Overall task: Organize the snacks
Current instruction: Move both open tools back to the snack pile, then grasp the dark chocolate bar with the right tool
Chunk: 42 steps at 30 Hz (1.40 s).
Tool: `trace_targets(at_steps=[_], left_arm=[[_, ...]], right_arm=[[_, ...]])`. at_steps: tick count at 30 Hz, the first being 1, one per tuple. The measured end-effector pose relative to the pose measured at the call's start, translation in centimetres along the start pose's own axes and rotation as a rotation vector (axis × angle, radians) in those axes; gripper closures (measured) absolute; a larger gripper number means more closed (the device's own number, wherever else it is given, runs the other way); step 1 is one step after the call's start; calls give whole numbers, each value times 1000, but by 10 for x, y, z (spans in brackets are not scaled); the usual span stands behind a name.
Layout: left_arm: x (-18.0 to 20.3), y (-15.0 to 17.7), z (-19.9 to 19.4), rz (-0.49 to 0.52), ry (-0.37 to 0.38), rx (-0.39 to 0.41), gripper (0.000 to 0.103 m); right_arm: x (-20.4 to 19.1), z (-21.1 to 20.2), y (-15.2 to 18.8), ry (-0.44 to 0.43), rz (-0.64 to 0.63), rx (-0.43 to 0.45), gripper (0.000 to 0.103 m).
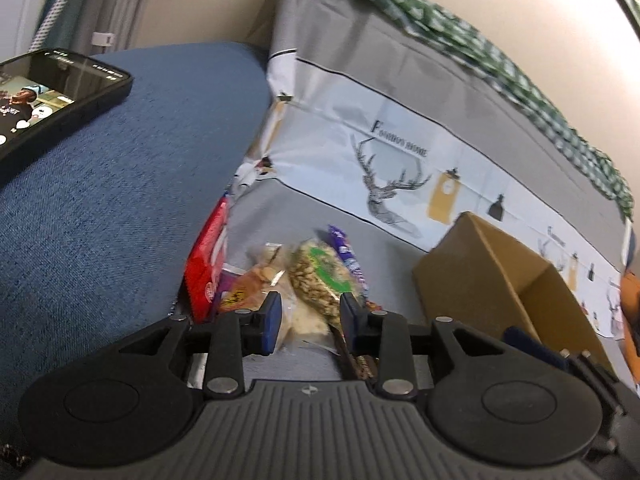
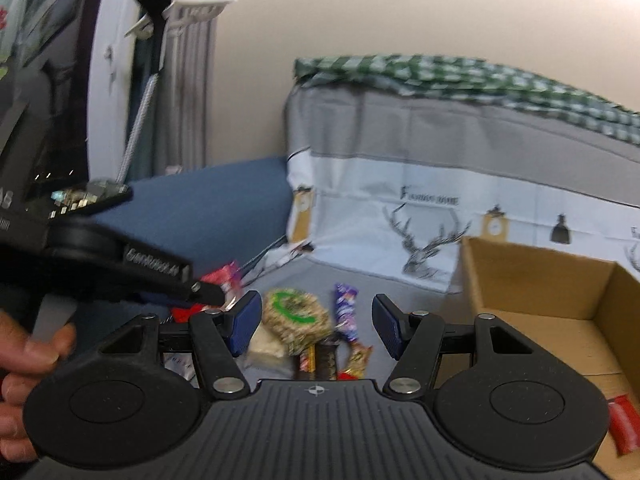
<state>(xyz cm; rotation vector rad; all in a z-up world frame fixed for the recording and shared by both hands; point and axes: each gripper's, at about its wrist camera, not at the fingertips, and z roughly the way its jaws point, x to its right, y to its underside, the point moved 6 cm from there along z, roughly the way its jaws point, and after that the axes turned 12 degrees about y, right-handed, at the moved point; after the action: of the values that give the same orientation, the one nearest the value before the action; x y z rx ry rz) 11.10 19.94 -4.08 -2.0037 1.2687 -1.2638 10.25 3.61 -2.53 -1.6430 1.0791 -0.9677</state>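
While the left gripper (image 1: 309,314) stands partly parted and empty, its blue pads flank a round, clear-wrapped seed cake (image 1: 318,280) on smooth grey sheeting; a glossy red pack (image 1: 206,264) leans left, against blue woven fabric. From the right wrist, the right gripper (image 2: 316,326) stands wide, empty; a purple foil bar (image 2: 347,312) runs near-to-far, left of the corrugated cardboard box (image 2: 532,276).

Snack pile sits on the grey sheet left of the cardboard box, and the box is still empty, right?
Not empty. The right wrist view shows a red packet already inside the cardboard box. The rest holds: the snack pile lies on the grey sheet, left of the box.
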Motion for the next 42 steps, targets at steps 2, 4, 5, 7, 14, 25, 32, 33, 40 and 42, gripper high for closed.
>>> trace_targets(at_steps=[2, 4, 5, 7, 14, 25, 32, 33, 40, 42], left_arm=[[-3, -1, 3, -4, -29, 2, 65], [-7, -2, 7, -9, -57, -4, 54], [-7, -2, 9, -9, -59, -10, 54], [-7, -1, 15, 3, -65, -30, 49], [-6, 1, 30, 37, -126, -65, 42], [-12, 6, 53, 40, -151, -131, 33], [-15, 5, 55, 33, -155, -148, 35], [-15, 5, 55, 32, -161, -149, 37], [-21, 6, 56, 22, -207, -168, 67], [-22, 7, 54, 18, -200, -173, 74]], right_arm=[[-7, 10, 5, -38, -11, -47, 40], [-10, 21, 11, -46, -26, -86, 39], [-10, 28, 15, -47, -20, -111, 39], [-9, 44, 22, -50, -1, -183, 38], [-8, 98, 48, -29, 8, -331, 32], [-10, 118, 74, -49, -13, -420, 61], [-6, 98, 71, -71, -18, -423, 62], [-4, 92, 70, -77, -8, -436, 62], [-5, 39, 61, -124, 55, -557, 62], [-4, 23, 59, -114, 29, -553, 62]])
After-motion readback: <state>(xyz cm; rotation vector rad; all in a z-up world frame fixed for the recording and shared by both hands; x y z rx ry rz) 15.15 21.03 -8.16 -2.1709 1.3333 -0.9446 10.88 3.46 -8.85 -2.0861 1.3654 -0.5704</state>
